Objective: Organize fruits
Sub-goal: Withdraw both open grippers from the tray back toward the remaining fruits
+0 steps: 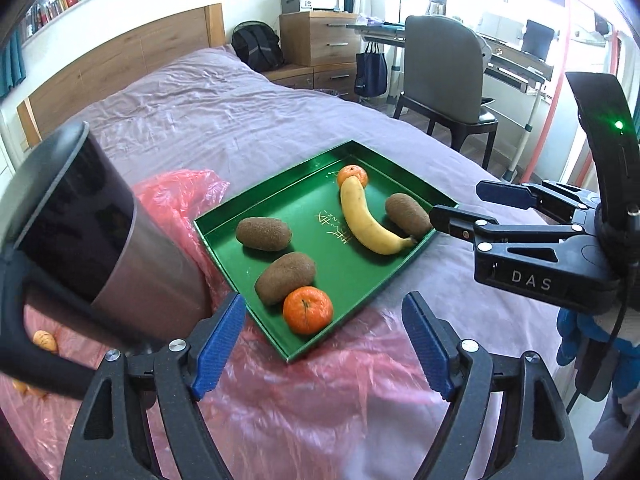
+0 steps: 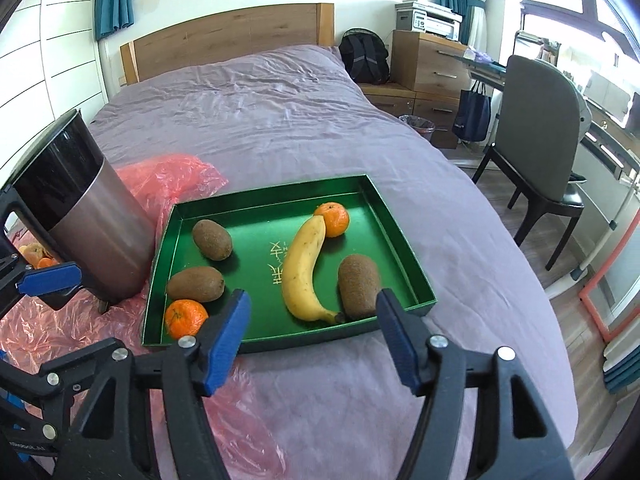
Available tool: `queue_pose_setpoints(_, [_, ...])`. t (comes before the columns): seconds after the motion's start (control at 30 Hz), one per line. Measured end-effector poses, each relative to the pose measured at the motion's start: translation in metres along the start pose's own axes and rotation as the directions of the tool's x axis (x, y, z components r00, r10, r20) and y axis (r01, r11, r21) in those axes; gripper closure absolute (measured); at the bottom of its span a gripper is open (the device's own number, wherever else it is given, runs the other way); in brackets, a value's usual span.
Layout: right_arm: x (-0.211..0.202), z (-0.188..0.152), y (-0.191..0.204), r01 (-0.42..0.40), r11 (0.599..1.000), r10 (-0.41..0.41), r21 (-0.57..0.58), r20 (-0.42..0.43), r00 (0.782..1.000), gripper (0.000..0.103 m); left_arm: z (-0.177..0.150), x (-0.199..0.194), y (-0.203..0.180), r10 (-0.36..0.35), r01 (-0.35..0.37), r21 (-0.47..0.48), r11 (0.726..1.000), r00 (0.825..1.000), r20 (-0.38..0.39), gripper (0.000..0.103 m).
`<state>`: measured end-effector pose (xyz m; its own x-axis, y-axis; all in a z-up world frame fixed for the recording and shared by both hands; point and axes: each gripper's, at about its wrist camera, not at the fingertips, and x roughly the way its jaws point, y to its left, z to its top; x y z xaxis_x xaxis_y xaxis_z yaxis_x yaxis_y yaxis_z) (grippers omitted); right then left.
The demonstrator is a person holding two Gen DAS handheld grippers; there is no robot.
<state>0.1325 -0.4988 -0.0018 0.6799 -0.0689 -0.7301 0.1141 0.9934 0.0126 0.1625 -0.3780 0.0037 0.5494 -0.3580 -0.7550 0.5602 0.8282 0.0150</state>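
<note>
My tray (image 2: 400,248) holds three kiwis (image 2: 212,239), two tangerines (image 2: 186,318), one banana (image 2: 302,268) — my left claw (image 1: 324,352) and right claw (image 2: 312,338) both spread, holding nothing.

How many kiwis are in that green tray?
3. One kiwi lies at the tray's far left, another just nearer beside an orange, and the third right of the banana.

The scene is viewed by the left wrist camera from low over the pink plastic sheet (image 1: 320,412), facing the near corner of the shallow green rectangular tray (image 1: 224,236), which sits mid-frame. The right gripper (image 1: 460,208) is seen at the right edge. The same tray (image 2: 160,264) is viewed by the right wrist camera from its long side, at similar nearness. The tray, the purple-sheeted bed (image 2: 260,120) and the steel-and-black cylindrical kettle (image 2: 80,208) are shared by both views.
</note>
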Motion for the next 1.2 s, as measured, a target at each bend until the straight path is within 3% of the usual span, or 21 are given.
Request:
queue_pose_setpoints(0.3, [-0.048, -0.023, 0.017, -0.011, 1.000, 0.011, 0.005, 0.012, 1.000, 0.003, -0.032, -0.052, 0.009, 0.021, -0.021, -0.001, 1.000, 0.999, 0.031, 0.024])
queue_pose_setpoints(0.6, [-0.088, -0.046, 0.066, -0.062, 0.997, 0.063, -0.034, 0.030, 0.998, 0.003, -0.076, -0.096, 0.039, 0.080, -0.078, -0.043, 0.996, 0.996, 0.040, 0.024])
queue_pose_setpoints(1.2, [-0.123, -0.084, 0.152, -0.137, 0.984, 0.137, -0.118, -0.004, 0.991, 0.003, -0.155, -0.152, 0.120, 0.200, -0.191, -0.180, 0.965, 0.979, 0.038, 0.024])
